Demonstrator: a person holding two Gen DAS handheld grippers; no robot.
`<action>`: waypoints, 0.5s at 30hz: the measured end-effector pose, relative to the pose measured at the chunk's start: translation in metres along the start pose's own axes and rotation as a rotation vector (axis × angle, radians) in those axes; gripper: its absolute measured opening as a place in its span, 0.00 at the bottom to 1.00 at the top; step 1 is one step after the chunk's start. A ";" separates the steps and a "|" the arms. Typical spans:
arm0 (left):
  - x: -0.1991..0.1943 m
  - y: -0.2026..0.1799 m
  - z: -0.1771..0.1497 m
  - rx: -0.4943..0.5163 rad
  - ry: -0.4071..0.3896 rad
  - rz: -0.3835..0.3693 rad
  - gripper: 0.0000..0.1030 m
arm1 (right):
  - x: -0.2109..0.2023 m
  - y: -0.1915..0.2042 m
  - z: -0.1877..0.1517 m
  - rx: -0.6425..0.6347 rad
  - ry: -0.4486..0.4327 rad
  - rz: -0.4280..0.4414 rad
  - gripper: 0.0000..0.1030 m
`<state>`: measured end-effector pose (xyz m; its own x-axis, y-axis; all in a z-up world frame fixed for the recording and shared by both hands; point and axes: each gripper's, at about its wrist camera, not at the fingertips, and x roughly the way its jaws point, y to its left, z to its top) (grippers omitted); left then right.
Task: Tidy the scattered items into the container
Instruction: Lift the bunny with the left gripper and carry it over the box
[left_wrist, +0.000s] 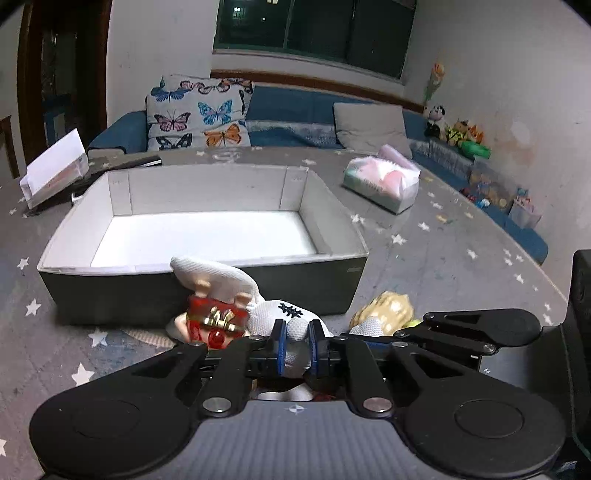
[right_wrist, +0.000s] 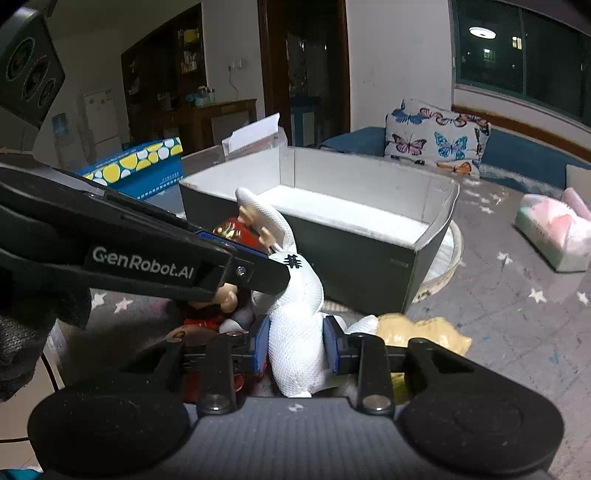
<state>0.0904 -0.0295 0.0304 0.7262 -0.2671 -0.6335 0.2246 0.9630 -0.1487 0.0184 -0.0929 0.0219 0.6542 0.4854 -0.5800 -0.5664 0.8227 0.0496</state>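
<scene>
Both clamped on white cloth (right_wrist: 295, 332): left gripper (left_wrist: 295, 341), right gripper (right_wrist: 297, 345); red toy (left_wrist: 214, 317) and yellow toy (left_wrist: 388, 310) before grey container (left_wrist: 207, 291); tissue pack (left_wrist: 382, 181) right of it.

Grey star-patterned carpet (left_wrist: 443, 236) underfoot; blue sofa (left_wrist: 295, 107) with butterfly cushion (left_wrist: 195, 114) along white wall (left_wrist: 498, 66); dark window (left_wrist: 314, 26) above; ceiling lamp (right_wrist: 482, 32) reflected.
</scene>
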 end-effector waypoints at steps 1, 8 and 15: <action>-0.003 -0.001 0.002 0.000 -0.012 -0.004 0.13 | -0.003 0.000 0.002 -0.003 -0.009 -0.003 0.29; -0.023 -0.002 0.016 -0.008 -0.081 -0.023 0.13 | -0.019 0.004 0.018 -0.048 -0.069 -0.028 0.29; -0.030 0.001 0.029 -0.019 -0.130 -0.020 0.13 | -0.025 0.007 0.035 -0.093 -0.105 -0.048 0.29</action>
<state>0.0875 -0.0218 0.0711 0.8000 -0.2876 -0.5266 0.2289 0.9575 -0.1753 0.0154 -0.0891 0.0654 0.7276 0.4783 -0.4917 -0.5739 0.8171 -0.0546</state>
